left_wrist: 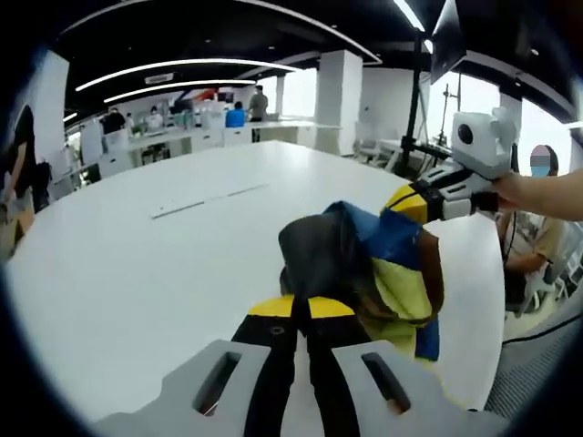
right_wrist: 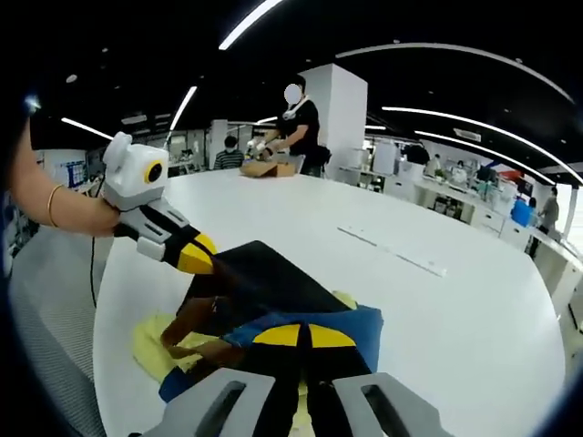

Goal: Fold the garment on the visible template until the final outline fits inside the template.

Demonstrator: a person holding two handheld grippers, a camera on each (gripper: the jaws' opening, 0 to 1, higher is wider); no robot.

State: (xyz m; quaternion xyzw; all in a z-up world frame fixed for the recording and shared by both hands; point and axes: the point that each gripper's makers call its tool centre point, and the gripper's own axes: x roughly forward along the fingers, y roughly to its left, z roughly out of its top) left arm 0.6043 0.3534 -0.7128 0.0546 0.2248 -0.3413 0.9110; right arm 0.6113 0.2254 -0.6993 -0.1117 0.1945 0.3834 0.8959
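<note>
A bunched garment [left_wrist: 392, 264] in black, blue, yellow and brown sits on the white table [left_wrist: 137, 273] near its right edge. My left gripper [left_wrist: 301, 308] is shut on its near black part. The right gripper [left_wrist: 407, 202] comes in from the right, shut on the garment's far blue and yellow corner. In the right gripper view the garment [right_wrist: 264, 282] lies partly spread, with yellow cloth touching the table [right_wrist: 455, 328]. My right gripper [right_wrist: 302, 335] is shut on its blue edge, and the left gripper [right_wrist: 199, 255] pinches the black part from the left.
A thin pale strip of marks [left_wrist: 209, 200] lies on the table beyond the garment, also the strip [right_wrist: 392, 250]. The table edge [left_wrist: 487, 346] runs close by the garment. A seated person [left_wrist: 537, 237] is beside it. Another person [right_wrist: 296, 127] stands at the far end.
</note>
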